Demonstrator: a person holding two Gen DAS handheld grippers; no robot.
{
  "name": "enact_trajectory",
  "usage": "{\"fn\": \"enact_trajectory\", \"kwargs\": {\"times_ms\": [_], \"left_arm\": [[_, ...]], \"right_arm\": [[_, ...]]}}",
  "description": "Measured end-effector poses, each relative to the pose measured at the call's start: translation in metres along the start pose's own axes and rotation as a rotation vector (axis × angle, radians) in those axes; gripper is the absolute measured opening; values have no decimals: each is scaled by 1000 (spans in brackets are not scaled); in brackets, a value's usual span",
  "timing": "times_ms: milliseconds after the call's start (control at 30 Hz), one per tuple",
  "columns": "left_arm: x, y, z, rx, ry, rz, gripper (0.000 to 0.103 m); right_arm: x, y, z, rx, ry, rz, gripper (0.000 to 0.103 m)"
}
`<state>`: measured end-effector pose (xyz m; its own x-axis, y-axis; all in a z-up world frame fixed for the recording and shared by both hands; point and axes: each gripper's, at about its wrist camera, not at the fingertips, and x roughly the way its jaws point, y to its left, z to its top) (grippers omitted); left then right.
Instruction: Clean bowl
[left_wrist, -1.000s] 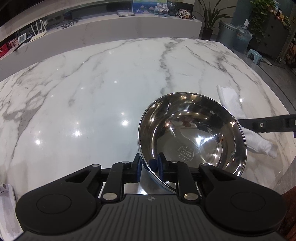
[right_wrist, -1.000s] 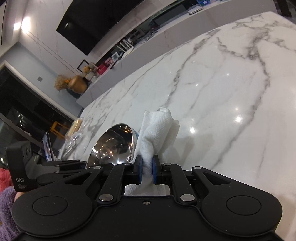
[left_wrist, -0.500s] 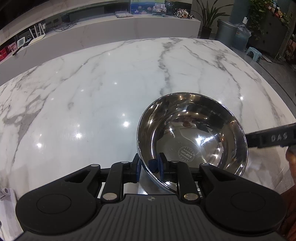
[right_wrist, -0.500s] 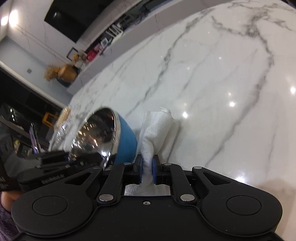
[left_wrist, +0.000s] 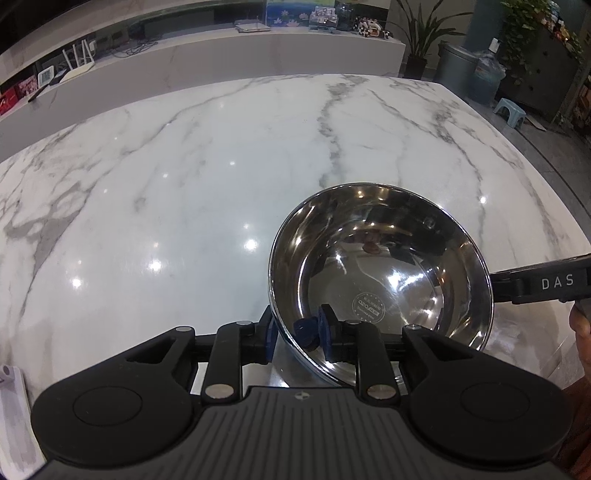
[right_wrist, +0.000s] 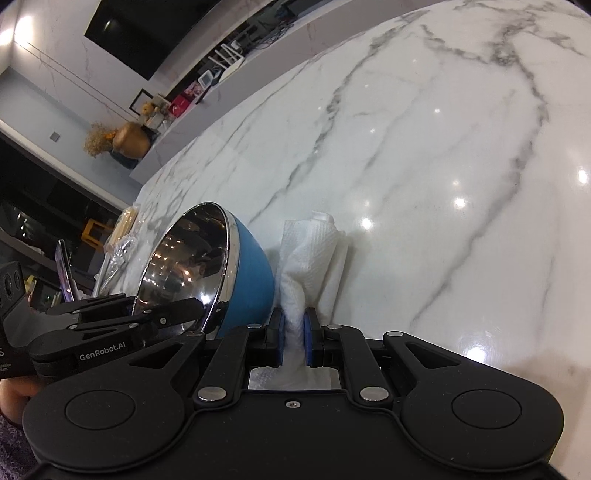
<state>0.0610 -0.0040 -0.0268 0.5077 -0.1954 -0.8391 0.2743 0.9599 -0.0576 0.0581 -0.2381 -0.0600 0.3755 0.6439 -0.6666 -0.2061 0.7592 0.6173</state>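
A steel bowl (left_wrist: 380, 273) with a blue outside (right_wrist: 251, 280) stands tilted on its edge on the marble table (left_wrist: 184, 184). My left gripper (left_wrist: 298, 326) grips its near rim, one pad outside the wall and one inside. Its jaws are opening slightly, with the rim still between them. Seen from the right wrist, the left gripper (right_wrist: 184, 306) reaches the rim from the left. My right gripper (right_wrist: 293, 325) is shut on a crumpled white paper towel (right_wrist: 314, 254), just right of the bowl's blue back. Its black body (left_wrist: 546, 282) shows beside the bowl's right rim.
The table's right edge runs close behind the bowl. A clear bag with long packets (right_wrist: 122, 236) and a phone (right_wrist: 64, 273) lie beyond the bowl on the left. A white object (left_wrist: 11, 387) sits at the near left corner. A hand (left_wrist: 581, 332) shows at the right.
My right gripper has carried the towel down and closer to the bowl, which now looms larger with its blue back showing. The towel has left the left wrist view. The bowl has not shifted.
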Motion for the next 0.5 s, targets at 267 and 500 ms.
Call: {"fn": "enact_trajectory", "kwargs": {"times_ms": [267,500], "left_arm": [[0,3,-1,-5,1,-13,23],[0,2,0,7,-6,-15,23]], "right_arm": [[-17,-25,7,173,-67,137,10],[-18,-34,8,254,-72,198,10]]}}
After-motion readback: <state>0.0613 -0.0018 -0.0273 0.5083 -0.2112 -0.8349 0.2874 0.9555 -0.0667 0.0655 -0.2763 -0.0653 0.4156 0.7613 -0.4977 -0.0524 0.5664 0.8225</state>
